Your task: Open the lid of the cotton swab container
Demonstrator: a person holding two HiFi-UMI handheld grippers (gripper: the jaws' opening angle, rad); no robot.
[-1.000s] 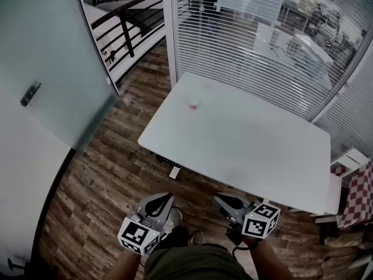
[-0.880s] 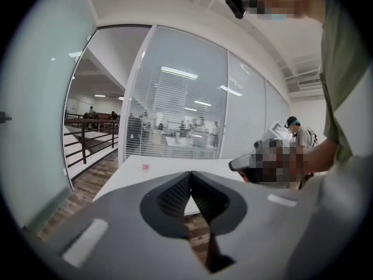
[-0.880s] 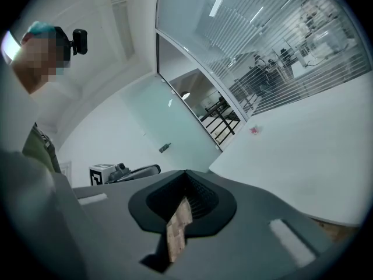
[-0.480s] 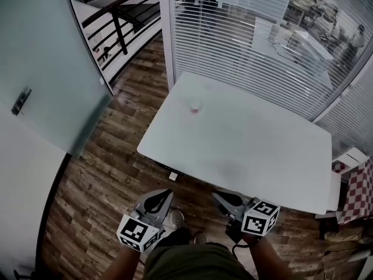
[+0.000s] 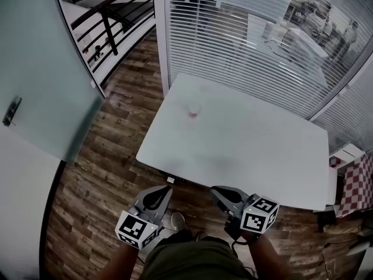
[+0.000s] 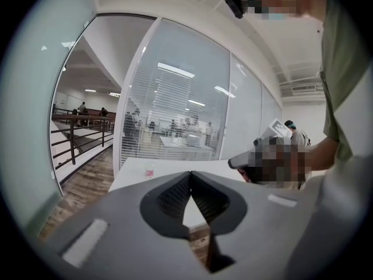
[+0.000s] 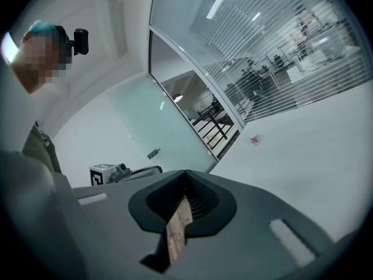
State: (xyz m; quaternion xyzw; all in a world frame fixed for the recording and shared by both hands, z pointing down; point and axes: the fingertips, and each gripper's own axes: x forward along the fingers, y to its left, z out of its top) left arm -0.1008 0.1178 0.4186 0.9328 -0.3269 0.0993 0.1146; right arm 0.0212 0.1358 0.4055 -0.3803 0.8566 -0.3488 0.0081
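The cotton swab container (image 5: 193, 111), a small clear tub with a pink base, stands near the far left side of the white table (image 5: 250, 150). It also shows small and distant in the left gripper view (image 6: 150, 172) and the right gripper view (image 7: 254, 139). My left gripper (image 5: 165, 189) and right gripper (image 5: 215, 190) hang side by side over the wooden floor, short of the table's near edge. Both are shut with nothing between the jaws. Each points toward the table, far from the container.
A glass wall with blinds (image 5: 245, 45) runs behind the table. A frosted glass door with a handle (image 5: 11, 111) stands at the left, a dark railing (image 5: 111, 22) beyond it. Red-checked cloth (image 5: 355, 185) lies at the right. My shoes (image 5: 178, 219) are on the wood floor.
Both grippers and the head view have advanced toward the table, whose near edge now sits closer to the fingertips. The door has slid off to the left. The jaws stay shut.
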